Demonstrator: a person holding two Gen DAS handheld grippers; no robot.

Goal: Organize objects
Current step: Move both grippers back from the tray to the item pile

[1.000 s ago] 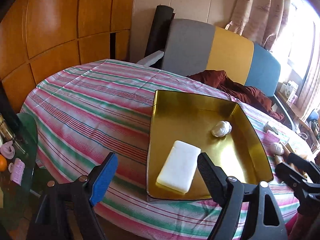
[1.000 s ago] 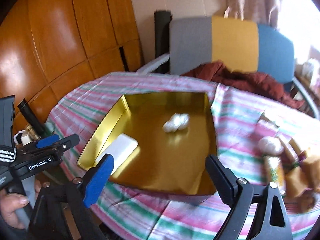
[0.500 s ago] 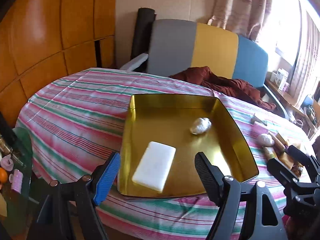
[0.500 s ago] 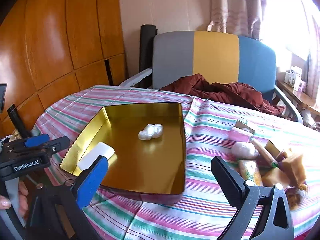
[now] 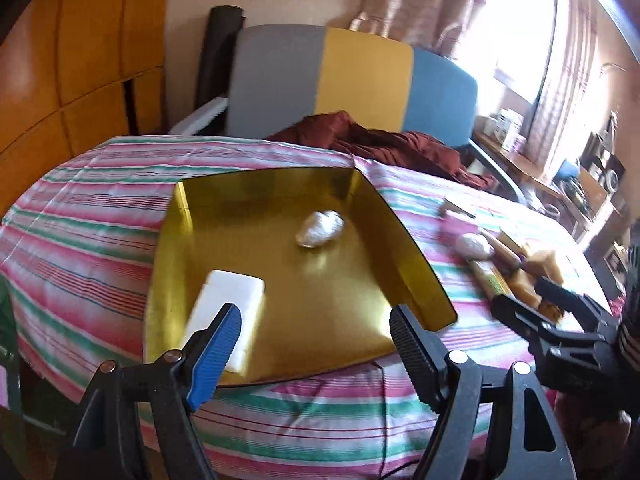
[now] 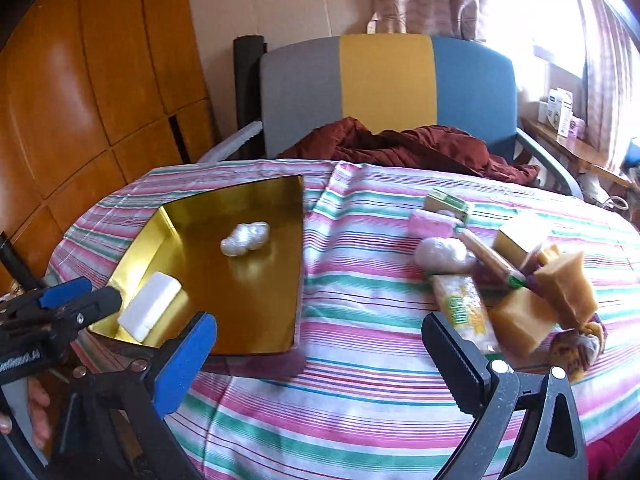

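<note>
— On the counter (image 6: pixel 360 360), under its striped cloth, what sits where?

— Toward the left lies a gold tray (image 6: pixel 248 300). Inside it are a white rectangular block (image 6: pixel 150 306) at the near left corner and a crumpled white plastic wad (image 6: pixel 245 238) further back, well apart from each other.

— And the loose things?

— They are heaped to the right of the tray, on the bare cloth: a pink bar (image 6: pixel 430 223), a small green-and-cream box (image 6: pixel 446 202) just behind it, another pale plastic-wrapped lump (image 6: pixel 442 255), a long yellow packet with green print (image 6: pixel 462 310), tan sponge-like blocks (image 6: pixel 560 292), and a thin stick-shaped item crossing the pile. Several touch or overlap; the blur hides finer detail.

— How do the jaws stand?

— The right gripper (image 6: pixel 320 360) has its jaws spread wide with only striped cloth between them; it hovers over the counter between the tray and the heap, gripping nothing. The left gripper (image 5: pixel 316 344) is likewise released, its jaws parted over the tray's near edge, the white block just beyond its blue pad, not pinched.

— Can each see the other?

— Yes. The left gripper shows at the left edge of the right wrist view, with a hand (image 6: pixel 36 412) on its handle. The right one shows at the right edge of the left wrist view.

— Behind the counter?

— A chair (image 6: pixel 384 92) with a grey, yellow and blue back, and a dark red cloth (image 6: pixel 400 146) bunched on its seat.
</note>
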